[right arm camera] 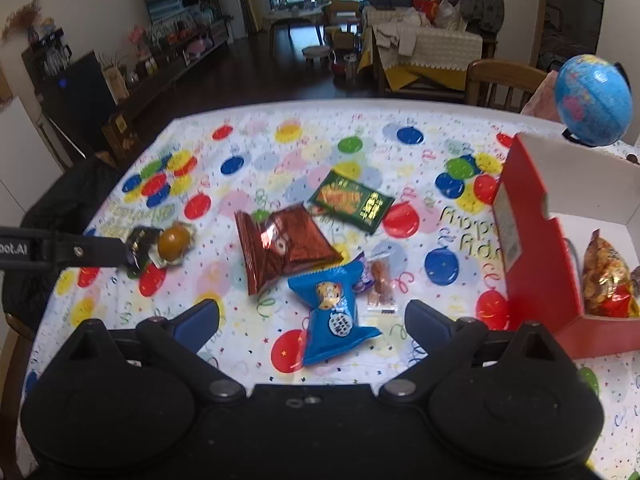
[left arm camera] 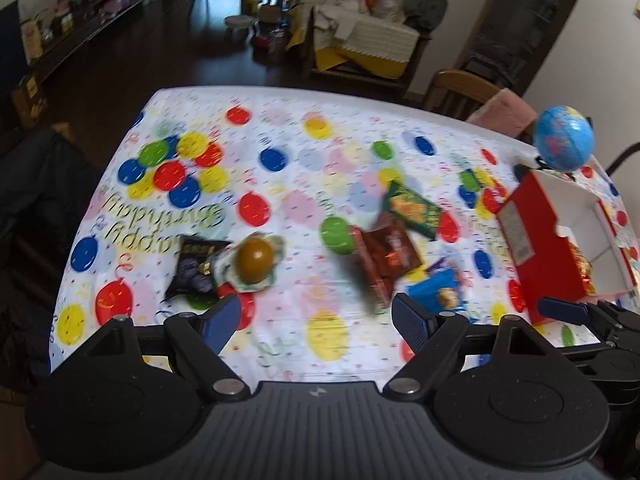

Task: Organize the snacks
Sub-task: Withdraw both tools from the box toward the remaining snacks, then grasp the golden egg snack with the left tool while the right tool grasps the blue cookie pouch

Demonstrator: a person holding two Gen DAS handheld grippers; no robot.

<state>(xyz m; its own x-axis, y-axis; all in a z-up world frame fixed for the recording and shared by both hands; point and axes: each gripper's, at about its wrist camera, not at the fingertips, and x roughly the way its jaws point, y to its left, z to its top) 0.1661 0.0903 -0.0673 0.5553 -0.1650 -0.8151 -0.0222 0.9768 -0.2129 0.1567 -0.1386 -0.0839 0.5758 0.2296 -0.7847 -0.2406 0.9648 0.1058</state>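
Snacks are lying scattered on a counter (right arm camera: 304,128) that is wearing a white cloth printed with coloured balloons. Two pairs of tongs are hanging above it, both angled downward.

The left tongs (left arm camera: 316,320) are standing wide apart with nothing between them. Just beyond their left finger, a dark purple packet (left arm camera: 196,268) is lying on the cloth, touching a clear wrapper holding a brown round sweet (left arm camera: 255,261).

The right tongs (right arm camera: 312,320) are also standing wide and gripping nothing. Between their fingers, a blue biscuit packet (right arm camera: 334,312) is lying flat. A small clear packet of brown pieces (right arm camera: 381,282) is resting just beside it to the right. A shiny red-brown bag (right arm camera: 282,244) is lying just beyond the blue packet, and a green packet (right arm camera: 352,200) is sitting farther back, near the bag.

A red box (right arm camera: 540,256) with a white inside is sitting open at the right side of the counter, already holding a gold-and-red snack bag (right arm camera: 606,280). A small blue globe (right arm camera: 594,100) is standing behind the box. A wooden chair (right arm camera: 504,80) is sitting at the far edge.
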